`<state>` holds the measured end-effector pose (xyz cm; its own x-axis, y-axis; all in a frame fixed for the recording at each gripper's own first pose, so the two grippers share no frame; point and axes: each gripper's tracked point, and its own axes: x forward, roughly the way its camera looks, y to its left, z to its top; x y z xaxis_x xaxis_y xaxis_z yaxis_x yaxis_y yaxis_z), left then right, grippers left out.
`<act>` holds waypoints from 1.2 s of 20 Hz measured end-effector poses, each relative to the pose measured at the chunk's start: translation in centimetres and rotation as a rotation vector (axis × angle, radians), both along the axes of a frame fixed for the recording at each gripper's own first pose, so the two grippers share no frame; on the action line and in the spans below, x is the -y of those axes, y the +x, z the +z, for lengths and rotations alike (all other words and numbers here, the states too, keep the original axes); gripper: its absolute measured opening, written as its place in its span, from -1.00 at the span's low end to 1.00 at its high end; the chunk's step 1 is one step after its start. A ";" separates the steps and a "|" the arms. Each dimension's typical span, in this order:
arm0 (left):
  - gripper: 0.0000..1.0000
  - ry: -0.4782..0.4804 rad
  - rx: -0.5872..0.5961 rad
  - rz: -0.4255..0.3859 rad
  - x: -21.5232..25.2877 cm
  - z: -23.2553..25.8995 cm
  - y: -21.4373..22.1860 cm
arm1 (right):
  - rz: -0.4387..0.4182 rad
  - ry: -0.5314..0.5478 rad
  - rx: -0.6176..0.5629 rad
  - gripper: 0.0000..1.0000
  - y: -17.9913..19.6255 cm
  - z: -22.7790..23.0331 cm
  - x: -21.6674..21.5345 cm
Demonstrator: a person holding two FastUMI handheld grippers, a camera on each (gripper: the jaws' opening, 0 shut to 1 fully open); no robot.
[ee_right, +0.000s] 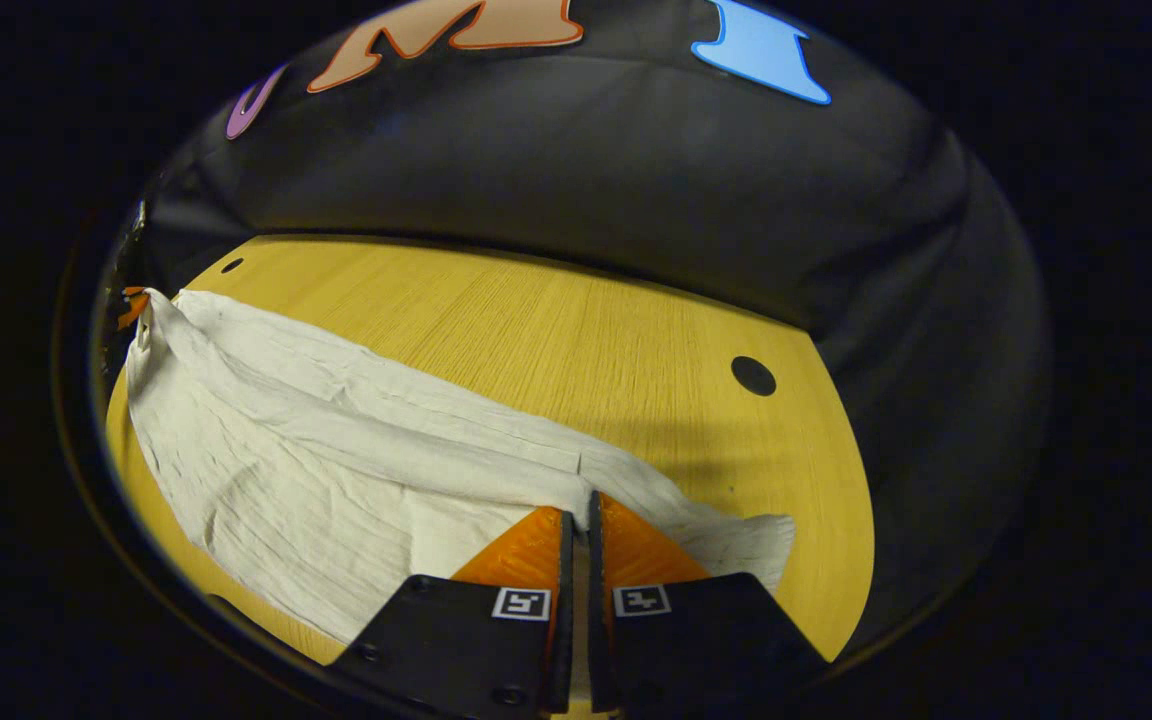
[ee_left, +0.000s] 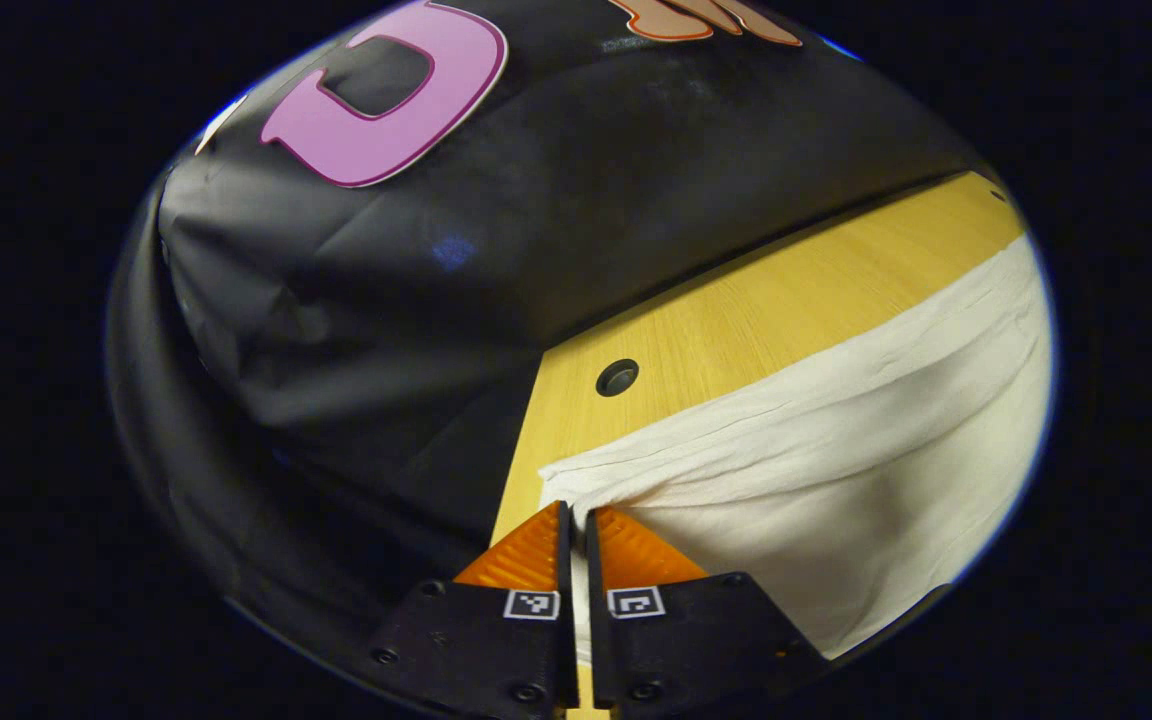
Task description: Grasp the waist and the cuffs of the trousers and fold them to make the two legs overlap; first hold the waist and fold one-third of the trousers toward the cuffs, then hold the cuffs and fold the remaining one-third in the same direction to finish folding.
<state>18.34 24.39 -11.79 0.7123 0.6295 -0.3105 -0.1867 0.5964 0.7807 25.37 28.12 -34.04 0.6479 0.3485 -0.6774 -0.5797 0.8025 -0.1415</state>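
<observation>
Left gripper view: both grippers (ee_left: 576, 512) (ee_right: 579, 512) pinching trousers (ee_left: 836, 470)

You see wrinkled matt cloth trousers (ee_right: 336, 450) lying on a smooth, wood-grain table (ee_right: 556, 330) with a slight sheen.

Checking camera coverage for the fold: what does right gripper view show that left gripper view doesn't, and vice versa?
Right gripper view: the trousers stretched lengthwise across the table, the left gripper far off at their other end, two table holes. Left gripper view: a close look at one trouser corner, with the table's edge meeting the booth wall. Both: trousers on the table, with the fingers of the right gripper and left gripper closed on the cloth edge.
</observation>
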 end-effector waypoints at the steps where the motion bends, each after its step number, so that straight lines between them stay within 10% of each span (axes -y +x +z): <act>1: -0.39 -0.049 0.024 -0.021 0.9 -1.1 0.2 | 0.005 0.041 -0.012 -0.85 -0.1 0.5 -0.6; 3: 0.56 -0.121 0.096 -0.061 2.6 -0.9 0.9 | -0.013 0.174 -0.038 0.04 0.0 2.7 -1.5; 4: 0.73 -0.144 0.125 -0.080 3.7 -0.3 1.2 | -0.038 0.226 -0.037 0.62 0.3 4.1 -1.3; 6: 0.93 -0.175 0.155 -0.113 5.0 0.7 1.2 | -0.102 0.267 0.014 0.99 1.7 7.0 1.1; 15: 0.92 -0.340 0.299 -0.152 10.9 5.6 -3.5 | -0.359 0.276 -0.019 0.84 -2.4 7.3 16.0; 24: 0.94 -0.364 0.378 -0.090 13.1 7.3 -11.9 | -0.491 0.487 -0.295 0.83 -7.8 0.9 14.5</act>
